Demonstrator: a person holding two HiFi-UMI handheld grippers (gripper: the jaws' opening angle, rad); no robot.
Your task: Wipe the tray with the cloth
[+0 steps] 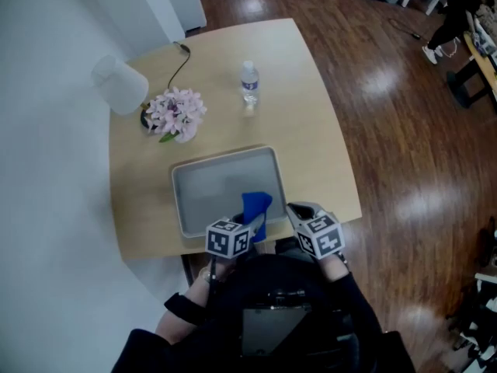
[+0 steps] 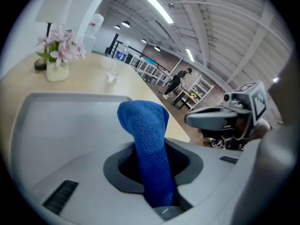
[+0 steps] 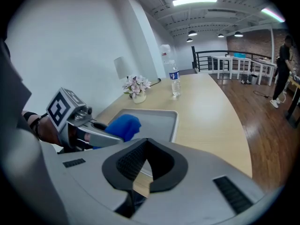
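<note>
The near rim of the tray [image 1: 224, 160] is lost behind the two marker cubes in the head view, and the wearer's dark clothing cuts off the counter's [image 1: 311, 130] closest edge. The cloth's [image 2: 145, 125] lower end disappears down between the jaws of the left tongs [image 2: 157, 168], so I cannot see how much of it is gripped. Whether any of it touches the tray I cannot tell. The lamp's [image 1: 120, 84] base is hidden under its shade, and the print on the water bottle [image 1: 249, 84] is too small to read.

The counter is pale wood with rounded corners, set against a white wall [image 1: 46, 169]. Beyond it lies a dark, glossy plank floor [image 1: 388, 92] that catches the ceiling lights. A person [image 1: 454, 22] stands far off among white furniture.

The tray is a grey rectangle with a raised rim, rounded corners and a dull, bare bed. The cloth is bright blue with a fine knit-like nap, bunched into a rounded fold. The left tongs are clamped on it, and it stands up out of them over the tray's near right part. The right tongs [image 3: 146, 142] have their ribbed dark pads tip to tip with nothing between them, just beside the tray's near right corner. Farther back stand a bunch of pink-white flowers [image 1: 177, 113], a thin black cable [image 1: 180, 64] and the clear bottle.
</note>
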